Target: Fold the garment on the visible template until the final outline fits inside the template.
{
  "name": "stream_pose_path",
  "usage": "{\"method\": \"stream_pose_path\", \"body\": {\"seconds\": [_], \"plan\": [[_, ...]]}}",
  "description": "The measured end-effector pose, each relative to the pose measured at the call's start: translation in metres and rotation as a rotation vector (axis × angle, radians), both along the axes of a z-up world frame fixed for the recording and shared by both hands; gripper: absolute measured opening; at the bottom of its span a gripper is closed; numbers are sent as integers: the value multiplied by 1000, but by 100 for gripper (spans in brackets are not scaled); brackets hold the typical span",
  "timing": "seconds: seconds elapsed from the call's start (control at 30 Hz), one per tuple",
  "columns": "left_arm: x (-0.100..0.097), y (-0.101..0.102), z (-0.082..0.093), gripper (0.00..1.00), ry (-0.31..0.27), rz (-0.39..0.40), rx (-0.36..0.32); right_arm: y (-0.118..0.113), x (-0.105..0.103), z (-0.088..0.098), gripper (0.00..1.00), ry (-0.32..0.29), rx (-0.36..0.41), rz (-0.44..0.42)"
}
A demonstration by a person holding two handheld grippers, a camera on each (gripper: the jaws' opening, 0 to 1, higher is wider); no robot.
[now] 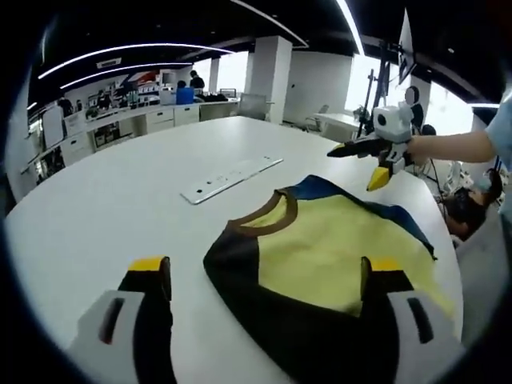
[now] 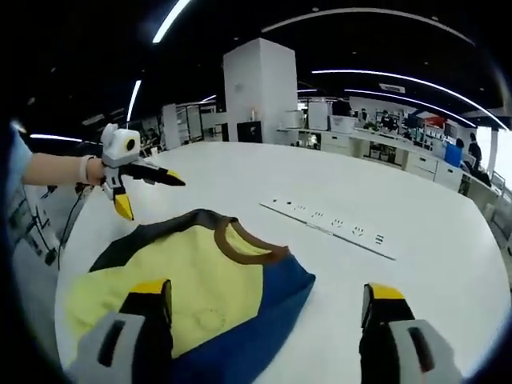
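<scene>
In the left gripper view our left gripper [image 1: 264, 280] stands wide, its yellow-tipped jaws rising at about 7 and 5 o'clock with nothing between them. The garment [image 1: 320, 264], a yellow shirt with a brown collar and dark blue sleeves, lies flat on the white desk [image 1: 104, 200], spreading from the centre toward 4 o'clock. Our right jaw tip overlaps the shirt's yellow front in this view; we cannot tell whether it touches the cloth. The left jaw is over bare desk beside the dark sleeve.

At 2 o'clock we see the right gripper [image 1: 362, 164] held in a hand [image 1: 418, 149] above the far edge of the shirt, its jaws spread and empty. A long white strip with dark marks [image 1: 232, 179] lies on the desk at about 11 o'clock from the collar, apart from the shirt.

In the right gripper view the right gripper [image 2: 268, 300] is wide open, the garment [image 2: 192, 280] lying from the centre to 8 o'clock, collar toward 12. The left jaw overlaps the yellow front; the right jaw is over bare desk [image 2: 416, 216]. The left gripper [image 2: 152, 194] hangs at 10 o'clock, jaws parted, above the shirt's dark sleeve. The strip [image 2: 328, 226] sits near 2 o'clock.
</scene>
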State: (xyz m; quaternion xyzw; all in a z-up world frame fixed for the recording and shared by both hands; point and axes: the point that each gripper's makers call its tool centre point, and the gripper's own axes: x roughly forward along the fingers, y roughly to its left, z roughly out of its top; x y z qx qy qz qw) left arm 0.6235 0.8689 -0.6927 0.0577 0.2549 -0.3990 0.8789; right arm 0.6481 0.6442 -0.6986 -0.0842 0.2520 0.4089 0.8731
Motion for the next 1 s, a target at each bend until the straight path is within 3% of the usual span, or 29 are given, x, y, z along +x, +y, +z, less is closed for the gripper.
{"method": "stream_pose_path", "body": {"seconds": [0.43, 0.77, 1.0], "plan": [[-35, 11, 24, 92, -32, 5, 1, -23, -31, 7, 95, 10, -4, -46], [-74, 25, 39, 90, -53, 42, -11, -36, -84, 14, 92, 16, 27, -97], [-98, 34, 39, 88, -53, 65, -18, -47, -123, 10, 90, 34, 40, -130]]}}
